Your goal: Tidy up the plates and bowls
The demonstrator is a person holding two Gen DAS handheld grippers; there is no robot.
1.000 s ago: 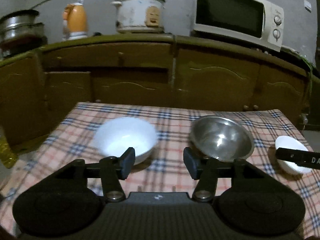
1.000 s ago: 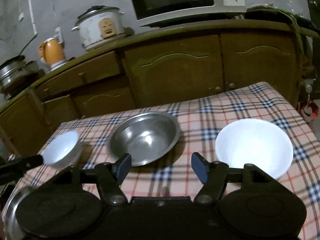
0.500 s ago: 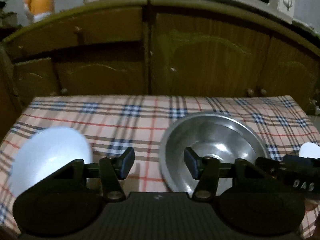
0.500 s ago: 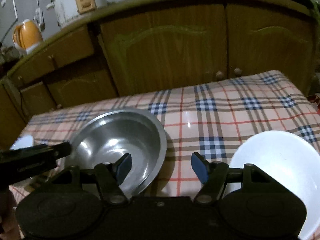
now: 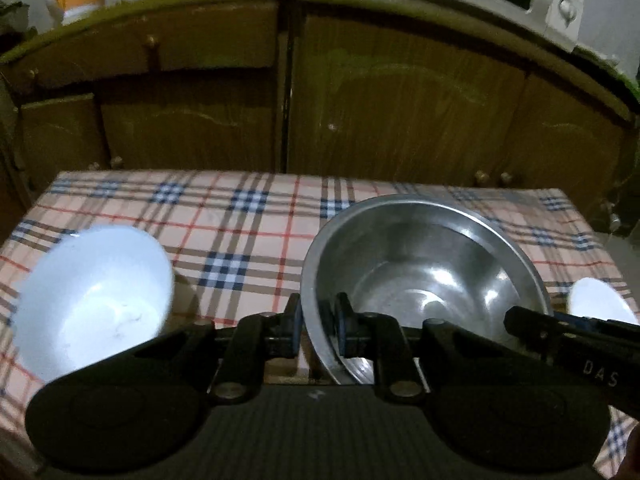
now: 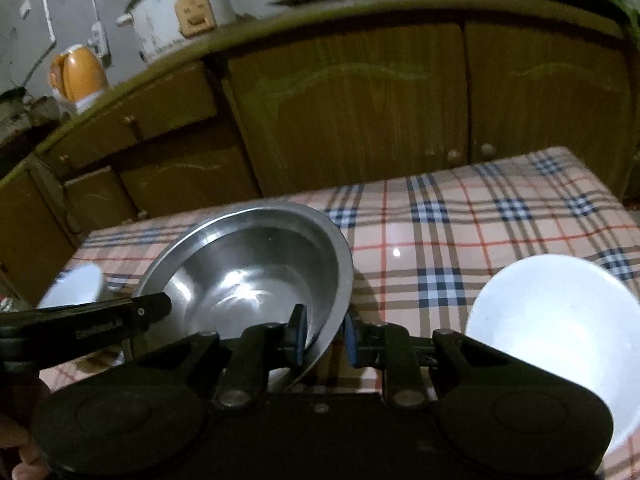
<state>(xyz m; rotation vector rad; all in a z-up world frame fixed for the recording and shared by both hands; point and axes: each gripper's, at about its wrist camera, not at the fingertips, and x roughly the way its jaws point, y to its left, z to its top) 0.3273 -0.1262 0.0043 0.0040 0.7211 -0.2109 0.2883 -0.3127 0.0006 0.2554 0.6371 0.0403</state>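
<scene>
Steel bowl mid-table on plaid cloth. Left gripper jaws just closed, pinching near-left rim; right gripper likewise on near-right rim — opposite sides, equally near. White bowls flank it, apart.

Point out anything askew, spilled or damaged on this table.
Nothing is spilled or broken. The one odd sight: the steel bowl is pinched on its rim from two sides, by the left tongs and the right tongs.
</scene>
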